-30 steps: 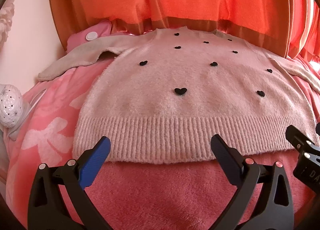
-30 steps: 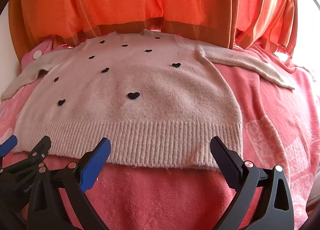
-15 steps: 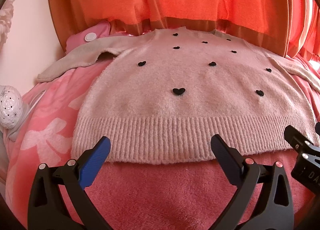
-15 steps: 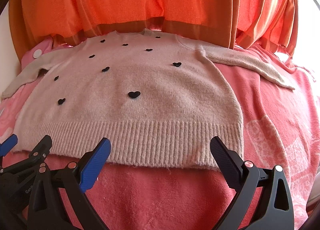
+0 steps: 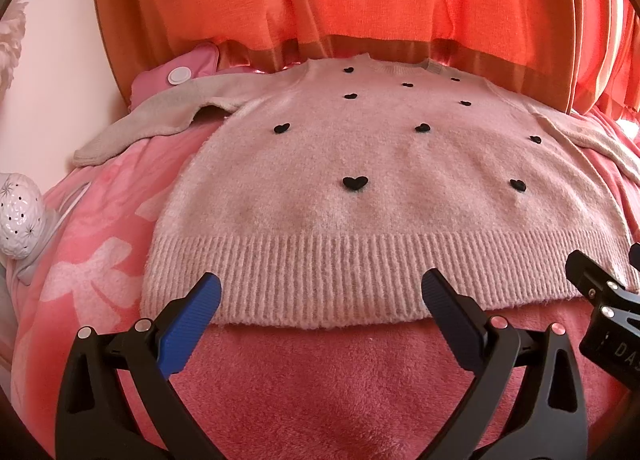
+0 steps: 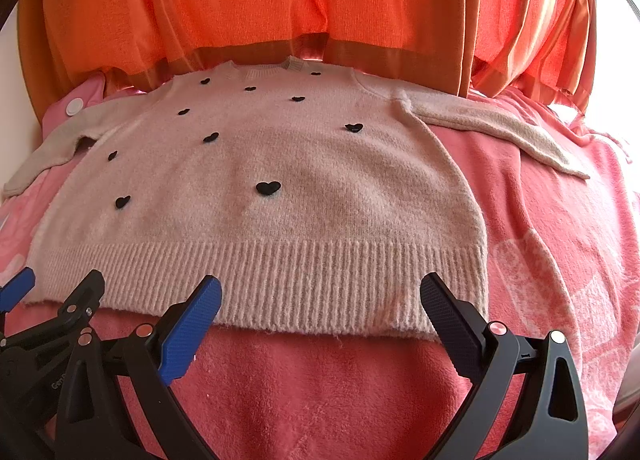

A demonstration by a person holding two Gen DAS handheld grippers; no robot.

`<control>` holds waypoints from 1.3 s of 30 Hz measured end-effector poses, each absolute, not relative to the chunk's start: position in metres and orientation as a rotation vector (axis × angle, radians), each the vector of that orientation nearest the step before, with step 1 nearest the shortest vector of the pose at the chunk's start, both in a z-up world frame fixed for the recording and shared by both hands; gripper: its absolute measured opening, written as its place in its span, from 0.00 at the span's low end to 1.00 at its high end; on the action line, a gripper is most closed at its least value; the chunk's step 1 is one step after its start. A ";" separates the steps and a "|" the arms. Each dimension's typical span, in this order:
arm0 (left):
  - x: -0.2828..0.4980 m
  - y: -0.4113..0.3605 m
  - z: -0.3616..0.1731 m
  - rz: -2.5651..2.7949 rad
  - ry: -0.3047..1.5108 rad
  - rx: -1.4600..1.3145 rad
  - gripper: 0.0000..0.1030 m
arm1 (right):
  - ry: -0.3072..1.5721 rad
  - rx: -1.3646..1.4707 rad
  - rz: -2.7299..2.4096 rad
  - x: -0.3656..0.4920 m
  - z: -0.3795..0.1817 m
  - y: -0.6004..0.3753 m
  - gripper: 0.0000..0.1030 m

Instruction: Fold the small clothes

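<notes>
A small pale pink sweater (image 5: 360, 188) with black hearts lies flat on a pink blanket, front up, sleeves spread out to both sides. It also shows in the right wrist view (image 6: 280, 180). My left gripper (image 5: 320, 292) is open and empty, just over the ribbed hem (image 5: 320, 280) near its left half. My right gripper (image 6: 320, 292) is open and empty over the hem's right half (image 6: 320, 284). Each gripper's tip shows at the edge of the other's view.
A pink blanket (image 5: 320, 380) covers the bed. Orange curtains (image 5: 360, 0) hang behind the sweater's neck. A white perforated ornament (image 5: 20, 216) sits at the far left by the wall. A pink pillow with a white button (image 5: 180, 74) lies under the left sleeve.
Both grippers have edged slightly forward toward the hem. The sweater has not moved.
</notes>
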State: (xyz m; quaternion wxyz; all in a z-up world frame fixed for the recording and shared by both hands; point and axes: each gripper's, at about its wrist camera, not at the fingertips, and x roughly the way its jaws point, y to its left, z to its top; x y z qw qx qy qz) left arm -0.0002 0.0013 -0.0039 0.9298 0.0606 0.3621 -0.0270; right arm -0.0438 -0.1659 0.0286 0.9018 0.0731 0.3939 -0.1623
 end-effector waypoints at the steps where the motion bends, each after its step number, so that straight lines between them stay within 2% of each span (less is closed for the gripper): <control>1: 0.000 0.001 -0.004 -0.056 0.742 0.124 0.95 | 0.815 0.151 -0.336 -0.044 0.029 -0.166 0.95; 33: 0.001 -0.002 -0.005 -0.056 0.749 0.118 0.95 | 0.823 0.162 -0.327 -0.044 0.027 -0.167 0.95; 39: 0.009 0.015 0.020 -0.098 0.759 0.042 0.95 | 0.705 0.392 -0.285 -0.065 0.077 -0.240 0.95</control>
